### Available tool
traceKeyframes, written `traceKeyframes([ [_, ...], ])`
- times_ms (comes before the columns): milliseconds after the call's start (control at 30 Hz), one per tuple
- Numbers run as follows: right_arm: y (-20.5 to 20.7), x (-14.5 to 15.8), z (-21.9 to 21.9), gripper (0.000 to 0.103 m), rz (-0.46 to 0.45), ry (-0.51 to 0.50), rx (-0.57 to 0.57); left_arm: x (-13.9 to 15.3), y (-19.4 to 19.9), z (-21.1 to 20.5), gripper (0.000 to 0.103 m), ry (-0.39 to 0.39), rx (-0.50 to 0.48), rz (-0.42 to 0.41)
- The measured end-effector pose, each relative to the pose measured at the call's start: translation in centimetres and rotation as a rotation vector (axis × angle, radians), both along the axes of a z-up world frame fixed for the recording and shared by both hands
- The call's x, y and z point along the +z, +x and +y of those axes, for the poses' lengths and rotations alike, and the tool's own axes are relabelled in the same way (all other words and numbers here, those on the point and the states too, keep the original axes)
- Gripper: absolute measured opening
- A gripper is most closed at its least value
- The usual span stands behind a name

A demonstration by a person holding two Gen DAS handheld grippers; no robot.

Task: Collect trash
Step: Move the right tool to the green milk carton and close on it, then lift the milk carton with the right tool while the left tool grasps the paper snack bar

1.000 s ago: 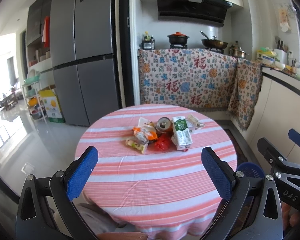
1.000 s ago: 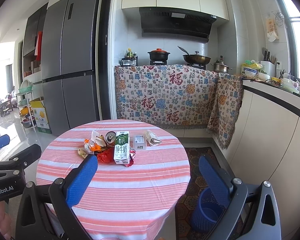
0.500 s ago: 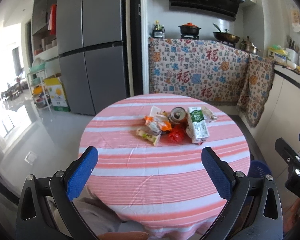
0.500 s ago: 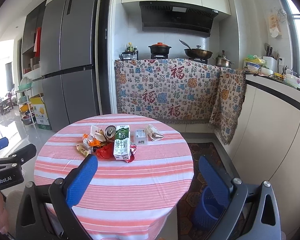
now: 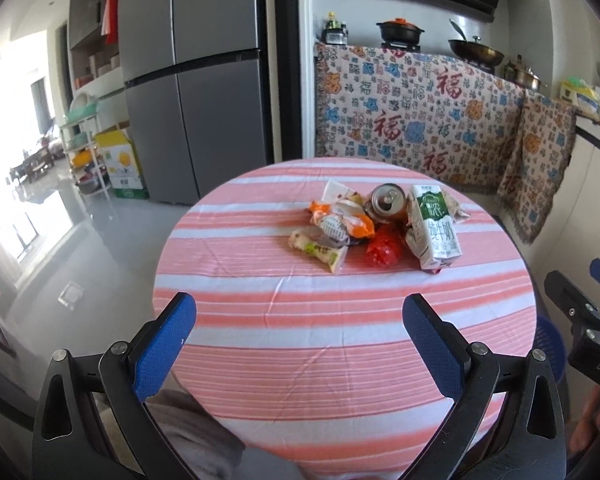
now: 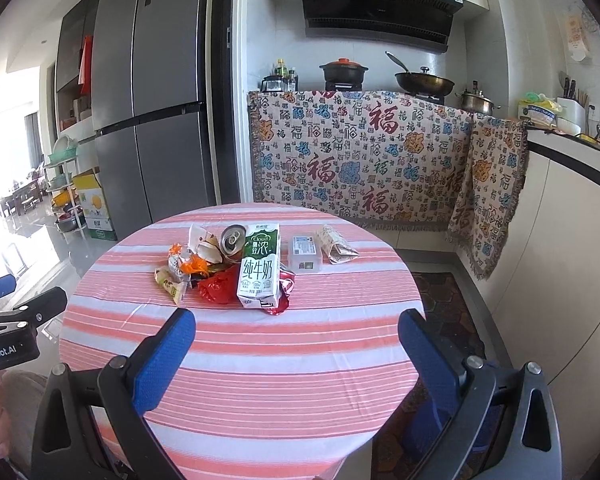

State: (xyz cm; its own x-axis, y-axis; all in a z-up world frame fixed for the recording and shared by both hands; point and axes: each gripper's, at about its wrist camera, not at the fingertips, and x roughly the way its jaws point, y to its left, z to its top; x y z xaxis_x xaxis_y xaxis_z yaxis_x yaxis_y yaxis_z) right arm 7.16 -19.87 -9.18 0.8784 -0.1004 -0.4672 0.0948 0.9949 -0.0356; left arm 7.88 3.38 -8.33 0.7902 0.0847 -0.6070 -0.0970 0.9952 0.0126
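A heap of trash lies mid-table on the round striped table: a green-and-white milk carton, a drink can, a red crumpled wrapper, orange snack wrappers, a pale snack packet, a small clear box and a folded paper packet. My left gripper hangs open over the table's near edge, well short of the heap. My right gripper is open too, with nothing between its fingers.
A blue plastic bin stands on the floor at the table's right side. Behind are a grey fridge, a cloth-draped stove counter and a white counter on the right. A person's trouser leg shows below.
Both grippers have moved closer to the table and the heap of trash looks larger. Both remain open and hold nothing.
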Motion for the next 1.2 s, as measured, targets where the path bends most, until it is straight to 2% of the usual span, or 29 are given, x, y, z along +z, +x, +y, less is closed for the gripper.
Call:
traceKeyframes([
  [167, 3.9, -2.0, 0.3, 0.1, 0.08, 0.029, 0.066, -2.0, 1.5, 0.5, 0.103, -0.019, 0.008, 0.036],
  [233, 5.6, -2.7, 0.7, 0.082, 0.113, 0.026, 0.08, -2.8, 2.1, 0.8, 0.103, -0.027, 0.013, 0.053],
  [267, 6.6, -3.0, 0.9, 0.079, 0.13, 0.031, 0.093, -3.1, 2.2, 0.9, 0.103, -0.03, 0.015, 0.06],
  [500, 14.5, -4.8, 1.9, 0.079, 0.216, 0.031, 0.103, -4.5, 2.9, 1.5, 0.103, -0.04, 0.014, 0.084],
  [733, 20.1, -7.3, 2.6, 0.08, 0.35, -0.014, 0.033, -5.4, 3.3, 2.0, 0.103, -0.041, 0.01, 0.102],
  [800, 20.7, -7.9, 2.4, 0.08, 0.382, -0.009, 0.021, -5.7, 3.4, 2.0, 0.103, -0.044, 0.008, 0.113],
  [867, 20.4, -8.0, 2.2, 0.063, 0.39, 0.012, 0.018, -6.0, 3.5, 2.1, 0.103, -0.045, 0.009, 0.12],
  [900, 20.2, -8.0, 2.0, 0.049, 0.39, 0.026, 0.021, -6.1, 3.6, 2.0, 0.103, -0.046, 0.009, 0.125],
  [1033, 18.6, -7.3, 1.4, 0.049, 0.353, 0.065, 0.02, -6.4, 3.7, 1.9, 0.103, -0.053, 0.006, 0.138],
  [1200, 14.5, -5.4, 0.2, 0.049, 0.267, 0.08, 0.019, -6.9, 3.9, 1.6, 0.102, -0.065, 0.002, 0.16],
])
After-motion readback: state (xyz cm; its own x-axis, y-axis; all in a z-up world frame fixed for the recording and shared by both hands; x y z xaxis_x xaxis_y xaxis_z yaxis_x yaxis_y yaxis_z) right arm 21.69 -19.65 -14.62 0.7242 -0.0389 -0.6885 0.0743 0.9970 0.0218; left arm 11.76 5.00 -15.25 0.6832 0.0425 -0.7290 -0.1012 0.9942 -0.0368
